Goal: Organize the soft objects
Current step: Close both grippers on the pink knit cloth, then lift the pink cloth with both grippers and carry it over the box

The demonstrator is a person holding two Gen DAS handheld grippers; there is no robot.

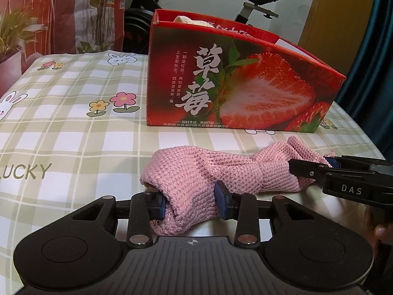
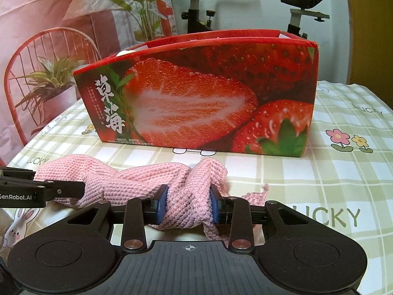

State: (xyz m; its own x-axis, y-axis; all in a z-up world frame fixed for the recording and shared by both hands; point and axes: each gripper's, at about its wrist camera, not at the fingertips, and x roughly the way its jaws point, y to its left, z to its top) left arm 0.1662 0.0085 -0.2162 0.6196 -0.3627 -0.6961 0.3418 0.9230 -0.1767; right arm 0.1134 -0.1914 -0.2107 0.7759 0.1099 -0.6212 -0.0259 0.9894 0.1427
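Both my hand-held grippers, left (image 1: 191, 201) and right (image 2: 189, 205), pinch the pink knit cloth (image 1: 221, 172); strawberry box (image 1: 233, 83) at 12 o'clock, open worktop (image 1: 61, 127) toward 10.

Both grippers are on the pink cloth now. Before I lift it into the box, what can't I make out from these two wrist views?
- Inside of the strawberry box: its front wall hides it in both views; only a cream knitted item shows above the rim in the left view.
- Underside of the pink cloth: it lies against the tablecloth.
- Right gripper body: cut off by the right edge in the left view.
- Near table edge: hidden by both grippers' bodies.
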